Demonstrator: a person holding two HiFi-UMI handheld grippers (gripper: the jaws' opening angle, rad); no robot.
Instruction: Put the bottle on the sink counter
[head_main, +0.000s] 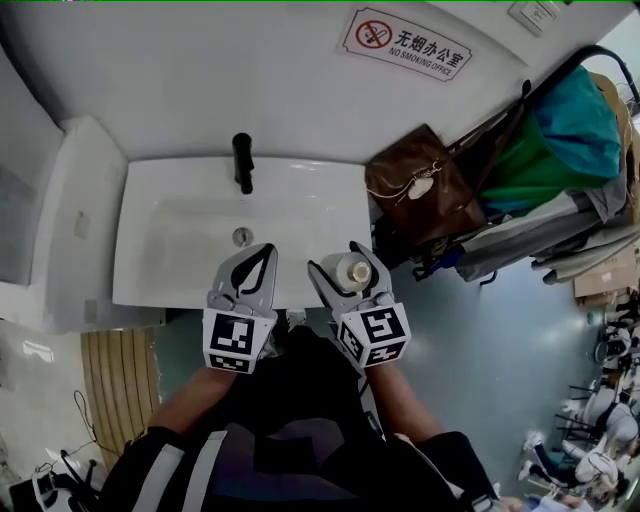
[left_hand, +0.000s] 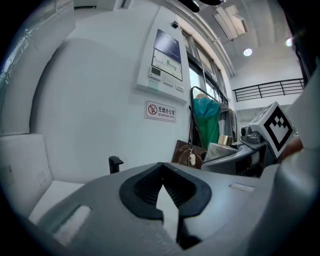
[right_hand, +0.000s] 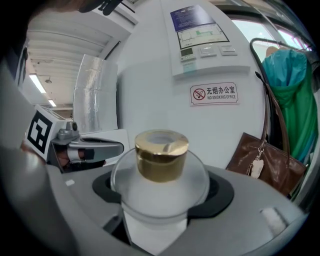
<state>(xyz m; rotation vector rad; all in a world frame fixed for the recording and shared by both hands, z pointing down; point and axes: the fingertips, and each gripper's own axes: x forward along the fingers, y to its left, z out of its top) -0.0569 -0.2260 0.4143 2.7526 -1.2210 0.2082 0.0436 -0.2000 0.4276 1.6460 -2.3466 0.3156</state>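
A frosted round bottle with a gold cap (right_hand: 161, 159) sits upright between the jaws of my right gripper (right_hand: 162, 197), which is shut on it. From the head view the bottle (head_main: 351, 268) hangs over the front right edge of the white sink basin (head_main: 180, 240), held in the right gripper (head_main: 345, 268). My left gripper (head_main: 258, 262) is beside it over the basin's front rim. Its jaws are shut with nothing between them (left_hand: 162, 172). The white sink counter (head_main: 85, 210) extends to the left of the basin.
A black faucet (head_main: 243, 162) stands at the back of the basin, against a white wall with a no-smoking sign (head_main: 407, 43). A brown bag (head_main: 425, 190) hangs right of the sink, with clothes on a rack (head_main: 560, 150) behind it.
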